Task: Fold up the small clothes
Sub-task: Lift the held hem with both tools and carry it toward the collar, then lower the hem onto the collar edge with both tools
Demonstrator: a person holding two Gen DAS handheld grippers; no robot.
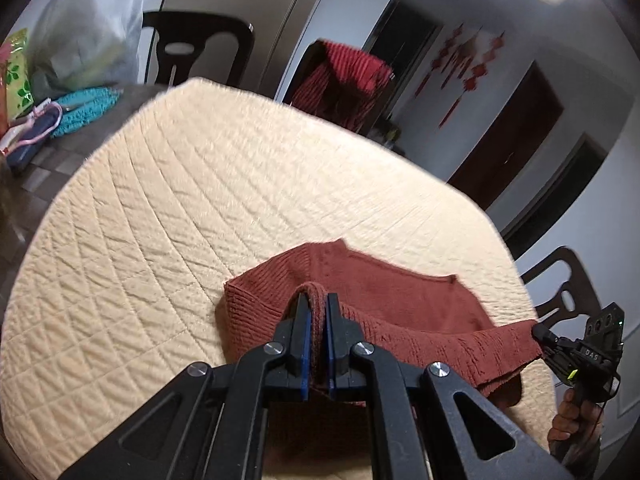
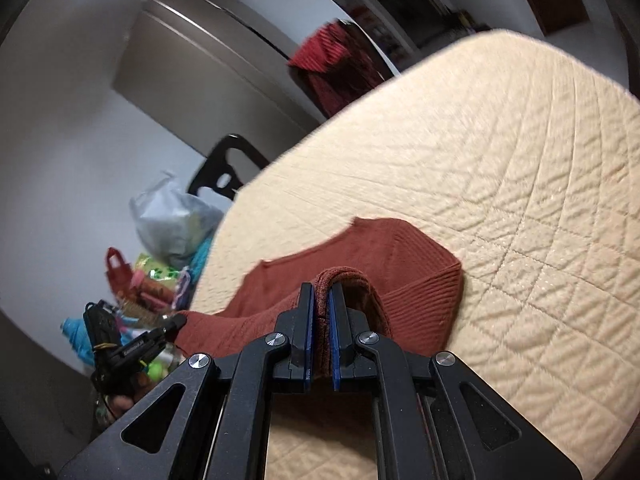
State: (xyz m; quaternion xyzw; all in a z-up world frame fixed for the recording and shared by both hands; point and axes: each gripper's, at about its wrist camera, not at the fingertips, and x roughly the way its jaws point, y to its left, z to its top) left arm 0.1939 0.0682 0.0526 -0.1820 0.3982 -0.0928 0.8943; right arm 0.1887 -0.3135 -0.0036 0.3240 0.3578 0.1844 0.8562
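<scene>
A rust-red knitted sweater [image 1: 400,304] lies partly on a cream quilted table cover [image 1: 200,208], its near edge lifted off the cover. My left gripper [image 1: 316,300] is shut on a fold of that knit edge. In the right wrist view the same sweater [image 2: 380,252] spreads ahead, and my right gripper [image 2: 322,292] is shut on another fold of its edge. Each gripper shows in the other's view: the right one [image 1: 540,330] at the sweater's far corner, the left one [image 2: 178,322] likewise, with cloth stretched between them.
Dark chairs [image 1: 200,44] stand around the table, one draped with a red striped cloth [image 1: 344,80]. A plastic bag [image 1: 84,28], a teal cloth [image 1: 86,106] and small colourful items crowd the table's far left. A hand [image 1: 572,416] holds the right gripper's handle.
</scene>
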